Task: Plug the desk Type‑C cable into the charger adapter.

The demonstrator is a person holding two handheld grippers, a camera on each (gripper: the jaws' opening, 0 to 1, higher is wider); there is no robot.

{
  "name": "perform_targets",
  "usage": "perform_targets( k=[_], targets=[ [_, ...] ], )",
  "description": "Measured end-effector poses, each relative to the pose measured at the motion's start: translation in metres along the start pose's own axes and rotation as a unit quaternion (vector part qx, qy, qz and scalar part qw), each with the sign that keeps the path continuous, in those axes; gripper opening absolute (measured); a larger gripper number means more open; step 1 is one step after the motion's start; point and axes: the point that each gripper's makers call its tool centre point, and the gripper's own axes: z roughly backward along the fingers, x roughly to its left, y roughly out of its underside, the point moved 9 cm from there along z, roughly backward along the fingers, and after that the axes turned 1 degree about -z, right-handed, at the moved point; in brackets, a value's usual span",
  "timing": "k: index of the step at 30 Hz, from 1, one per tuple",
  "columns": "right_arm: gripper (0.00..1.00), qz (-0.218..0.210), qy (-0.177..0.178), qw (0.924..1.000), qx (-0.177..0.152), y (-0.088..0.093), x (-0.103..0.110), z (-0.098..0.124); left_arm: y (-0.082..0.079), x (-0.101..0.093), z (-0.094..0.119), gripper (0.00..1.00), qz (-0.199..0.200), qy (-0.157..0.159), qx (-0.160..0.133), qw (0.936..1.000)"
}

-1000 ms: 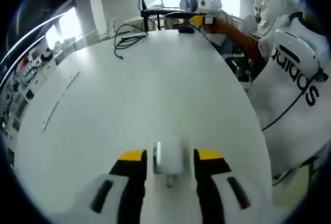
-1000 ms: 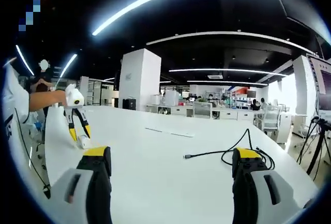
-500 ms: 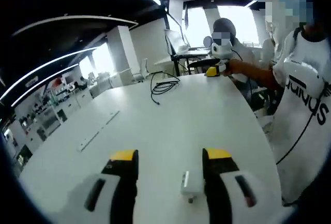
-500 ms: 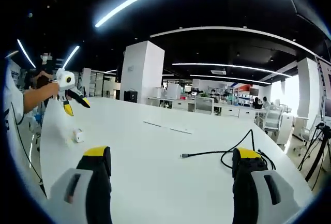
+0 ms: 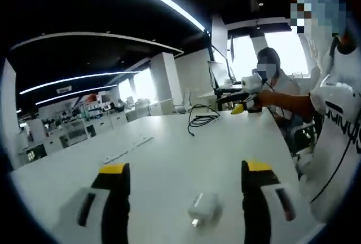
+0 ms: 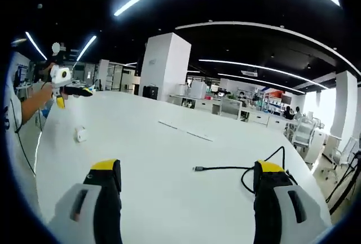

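A small white charger adapter [image 5: 203,208] lies on the white table [image 5: 169,159], just ahead of my left gripper [image 5: 183,171], whose jaws stand open and wide apart with nothing between them. The black Type-C cable [image 5: 201,119] lies coiled at the far end of the table. In the right gripper view its plug end [image 6: 198,169] points left, with the coil [image 6: 265,168] near the right jaw. My right gripper [image 6: 186,168] is open and empty above the table. The adapter [image 6: 81,134] lies far to the left, and the left gripper [image 6: 66,86] hovers above it in a person's hand.
A person in a white shirt [image 5: 338,131] stands at the table's right edge, arm stretched to the other gripper [image 5: 248,92]. A thin seam strip [image 6: 186,132] crosses the tabletop. Desks, chairs and a monitor stand beyond the table.
My left gripper has risen away from the adapter and its jaws have spread wider; the adapter stays on the table. The right gripper has tilted slightly, still open.
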Motion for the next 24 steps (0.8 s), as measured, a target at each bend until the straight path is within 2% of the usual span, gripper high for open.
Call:
perform_targets(
  k=[3, 6, 9, 10, 15, 22, 24],
  targets=[
    [0.99, 0.005, -0.012, 0.9999, 0.005, 0.001, -0.011, -0.011, 0.001, 0.002, 0.006, 0.91, 0.011, -0.035, -0.023, 0.9990],
    [0.96, 0.010, -0.025, 0.9996, 0.010, 0.003, -0.018, -0.018, 0.003, -0.001, 0.010, 0.93, 0.020, -0.033, -0.027, 0.9989],
    [0.96, 0.011, -0.040, 0.9989, 0.023, 0.005, -0.028, -0.031, 0.005, -0.003, 0.014, 0.96, 0.022, -0.046, -0.030, 0.9983],
    [0.96, 0.010, -0.050, 0.9983, 0.027, 0.007, -0.030, -0.035, 0.005, -0.002, 0.015, 0.97, 0.026, -0.062, -0.035, 0.9971],
    [0.99, 0.013, -0.083, 0.9950, 0.055, 0.014, -0.045, -0.055, 0.006, -0.006, 0.019, 1.00, 0.032, -0.081, -0.043, 0.9953],
    [0.97, 0.039, -0.128, 0.9878, 0.080, 0.018, -0.064, -0.083, 0.001, -0.018, 0.023, 1.00, 0.022, -0.085, -0.046, 0.9950],
    [0.91, 0.045, -0.140, 0.9849, 0.091, 0.017, -0.068, -0.090, -0.001, -0.021, 0.023, 1.00, 0.022, -0.083, -0.049, 0.9951]
  ],
)
